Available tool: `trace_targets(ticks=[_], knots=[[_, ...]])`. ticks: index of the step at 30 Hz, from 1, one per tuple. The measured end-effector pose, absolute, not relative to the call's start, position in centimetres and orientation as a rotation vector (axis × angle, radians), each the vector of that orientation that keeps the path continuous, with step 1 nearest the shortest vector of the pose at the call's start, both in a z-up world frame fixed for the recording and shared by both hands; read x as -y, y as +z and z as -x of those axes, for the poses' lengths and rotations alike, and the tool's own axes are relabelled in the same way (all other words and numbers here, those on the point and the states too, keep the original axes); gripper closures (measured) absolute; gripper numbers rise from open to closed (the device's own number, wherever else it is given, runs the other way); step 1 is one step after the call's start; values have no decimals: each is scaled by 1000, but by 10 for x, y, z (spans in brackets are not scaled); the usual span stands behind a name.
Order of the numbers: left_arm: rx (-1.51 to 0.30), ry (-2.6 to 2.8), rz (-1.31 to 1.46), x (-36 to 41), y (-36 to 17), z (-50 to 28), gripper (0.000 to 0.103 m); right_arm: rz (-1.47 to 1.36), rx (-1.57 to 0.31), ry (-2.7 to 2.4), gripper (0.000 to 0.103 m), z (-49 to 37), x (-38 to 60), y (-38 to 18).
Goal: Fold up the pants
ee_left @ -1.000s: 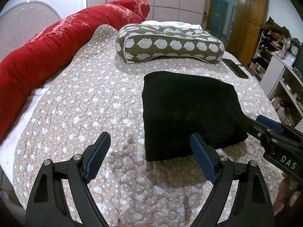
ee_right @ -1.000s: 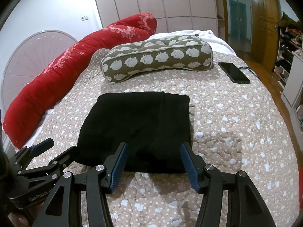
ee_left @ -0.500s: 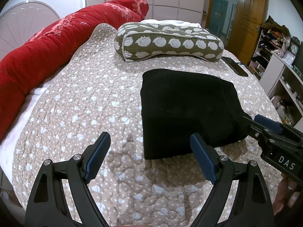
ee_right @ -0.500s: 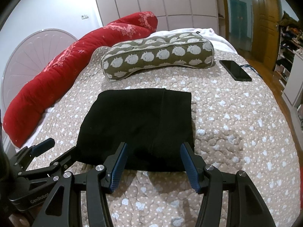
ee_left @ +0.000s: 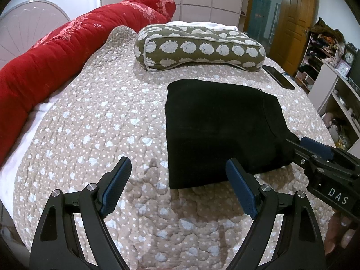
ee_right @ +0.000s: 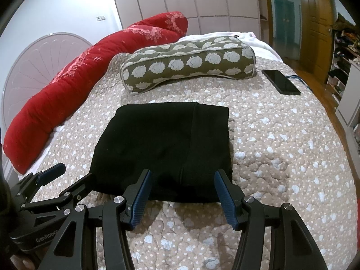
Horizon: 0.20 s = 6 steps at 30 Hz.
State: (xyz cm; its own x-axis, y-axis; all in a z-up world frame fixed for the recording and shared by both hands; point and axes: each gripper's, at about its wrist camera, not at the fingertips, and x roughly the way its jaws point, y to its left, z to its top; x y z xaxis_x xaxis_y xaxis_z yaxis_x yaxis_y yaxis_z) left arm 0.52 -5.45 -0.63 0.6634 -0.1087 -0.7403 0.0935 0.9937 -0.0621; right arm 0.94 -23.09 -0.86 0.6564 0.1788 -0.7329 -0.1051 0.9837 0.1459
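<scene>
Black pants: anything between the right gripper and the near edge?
Nothing visible. The right gripper hangs open just short of the black pants, with only bare quilt beneath. Pillow and phone lie beyond.

Black pants (ee_right: 162, 144), red bolster (ee_left: 56, 54), olive pillow (ee_right: 189, 63) with pale hedgehogs, beige dotted quilt (ee_left: 90, 123).

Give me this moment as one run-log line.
pants: folded, flat on bed | left gripper: open, empty | right gripper: open, empty, at near edge
</scene>
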Motion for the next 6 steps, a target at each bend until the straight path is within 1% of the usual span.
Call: trace_targets(ticks=[6], knots=[[-790,-131,-18,58,-4,-3,16,-115,-828,161,47,-11,242,-9]])
